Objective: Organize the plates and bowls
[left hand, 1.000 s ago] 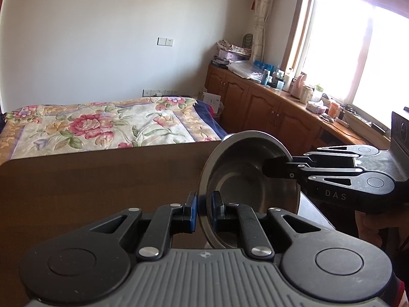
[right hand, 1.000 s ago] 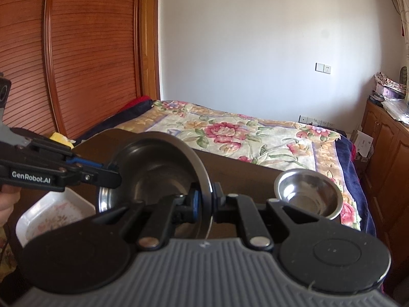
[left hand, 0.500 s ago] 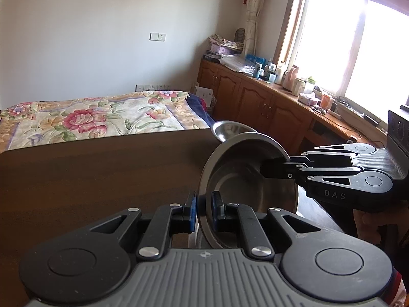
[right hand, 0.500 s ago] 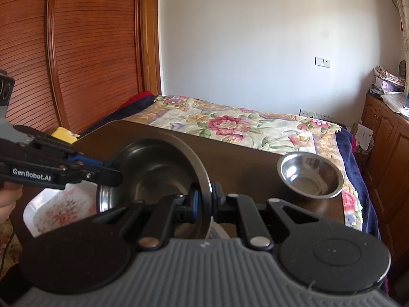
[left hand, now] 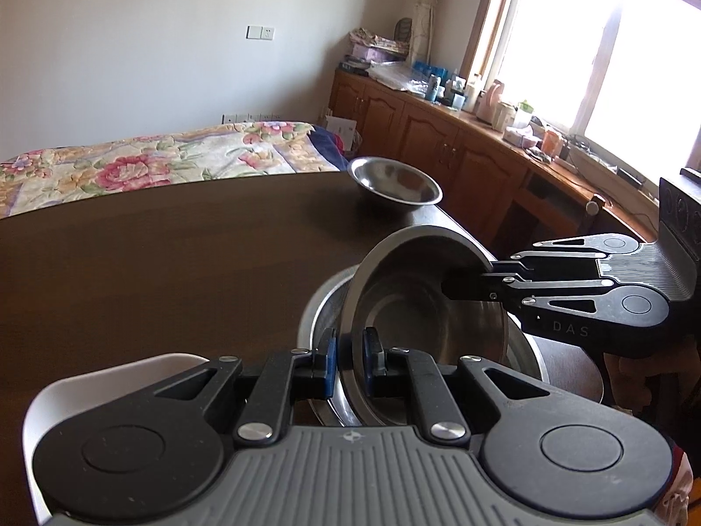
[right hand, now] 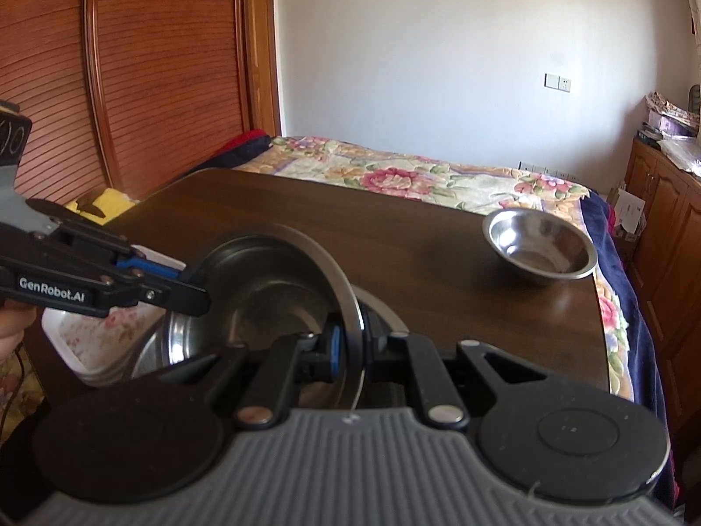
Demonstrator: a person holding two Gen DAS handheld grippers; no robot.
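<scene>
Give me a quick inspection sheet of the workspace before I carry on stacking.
Surface: dark wooden table, bare in the middle.
Job's things: steel bowl held tilted over a larger steel bowl on the table; a small steel bowl sits alone near the far right corner; white floral dish left of the stack.
Clutter: yellow item beyond the table's left edge.
Grippers: left gripper and right gripper each clamp the tilted bowl's rim, on opposite sides.
Cables: thin cord at the left edge of the right wrist view.
Surroundings: floral bed, wooden cabinets with bottles under a window, slatted wardrobe.
</scene>
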